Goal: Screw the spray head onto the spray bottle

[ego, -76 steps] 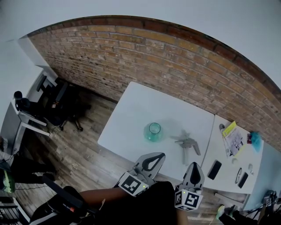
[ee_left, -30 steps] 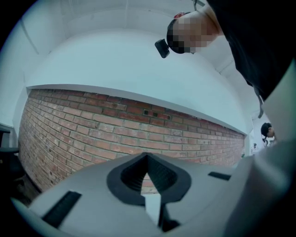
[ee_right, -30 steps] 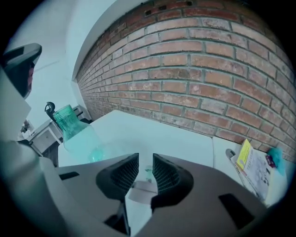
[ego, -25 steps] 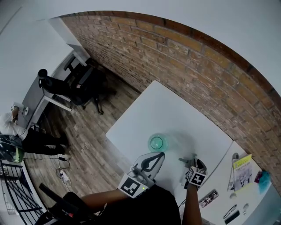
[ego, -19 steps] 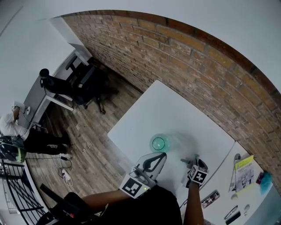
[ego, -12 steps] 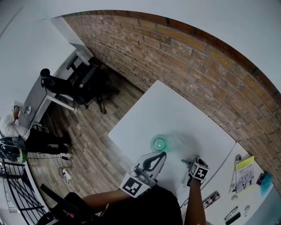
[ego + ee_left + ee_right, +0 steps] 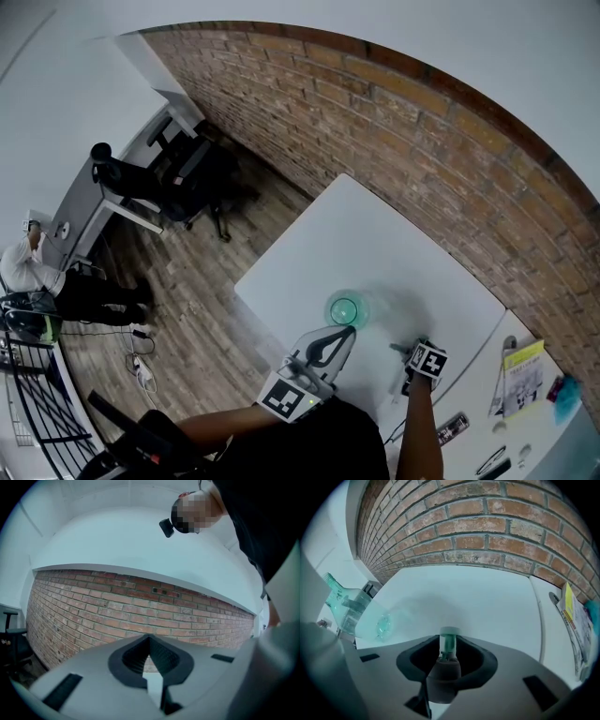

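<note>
Right gripper [image 7: 449, 644] is tipped steeply down at the table [image 7: 375, 234] with its jaws clamped around the head [image 7: 443, 674]. The grey body sits right between the pads, and the pale collar end pokes out past the tips toward 12 o'clock in the right gripper view. My guess on the grip is that holding the body leaves the threaded end free, which is the bit that has to meet the bottle. From the head view I can't tell whether the head is resting on the table or has been lifted off it.

The bottle [image 7: 345, 309] stands upright on the table with its mouth open and nothing screwed on yet. It's near the right gripper, at about 10 o'clock from it in the head view, and it shows at about 10 o'clock in the right gripper view too. So it's a short carry, which is probably why it's been left there.

Left gripper [image 7: 149, 639] is clenched on nothing, tips together, pointing level at the brick wall [image 7: 117, 611]. In the head view its tips sit just beside the bottle, at roughly 7 o'clock from it, apart as far as I can see. I reckon it's waiting there to brace the bottle, since a light bottle will just spin when you twist a cap on. It'd have to open up first though.

So the task has hardly got going. Next is lifting the head, lining the collar up over the mouth and twisting. Biggest risk is knocking the bottle over.
</note>
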The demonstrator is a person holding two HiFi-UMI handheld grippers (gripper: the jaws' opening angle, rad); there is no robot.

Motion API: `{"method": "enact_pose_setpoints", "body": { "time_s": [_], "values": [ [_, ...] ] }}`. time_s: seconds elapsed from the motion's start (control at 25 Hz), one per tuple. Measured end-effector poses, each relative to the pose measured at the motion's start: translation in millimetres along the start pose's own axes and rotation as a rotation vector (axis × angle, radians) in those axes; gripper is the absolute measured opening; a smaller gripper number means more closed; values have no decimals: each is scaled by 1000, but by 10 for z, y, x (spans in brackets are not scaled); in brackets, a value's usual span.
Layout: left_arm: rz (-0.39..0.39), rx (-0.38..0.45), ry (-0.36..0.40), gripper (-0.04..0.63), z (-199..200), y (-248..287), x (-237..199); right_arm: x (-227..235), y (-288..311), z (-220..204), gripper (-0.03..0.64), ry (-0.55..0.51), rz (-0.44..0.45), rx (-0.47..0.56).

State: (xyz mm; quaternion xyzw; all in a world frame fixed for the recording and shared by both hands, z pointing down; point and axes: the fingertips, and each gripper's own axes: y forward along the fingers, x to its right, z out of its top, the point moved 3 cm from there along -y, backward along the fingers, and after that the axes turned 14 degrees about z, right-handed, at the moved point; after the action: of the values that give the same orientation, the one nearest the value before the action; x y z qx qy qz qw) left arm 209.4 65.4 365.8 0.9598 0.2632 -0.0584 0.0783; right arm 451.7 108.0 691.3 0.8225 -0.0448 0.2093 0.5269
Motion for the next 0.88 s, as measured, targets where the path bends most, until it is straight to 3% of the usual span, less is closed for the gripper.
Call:
{"method": "enact_pose_setpoints", "body": {
  "time_s": [0.48, 0.88],
  "values": [
    [16, 5, 11, 0, 23, 2, -65, 75, 117, -34, 107, 65, 19, -128],
    [7, -6, -9, 0, 6, 25, -90, 97, 126, -37, 93, 111, 22, -123]
  ]
}}
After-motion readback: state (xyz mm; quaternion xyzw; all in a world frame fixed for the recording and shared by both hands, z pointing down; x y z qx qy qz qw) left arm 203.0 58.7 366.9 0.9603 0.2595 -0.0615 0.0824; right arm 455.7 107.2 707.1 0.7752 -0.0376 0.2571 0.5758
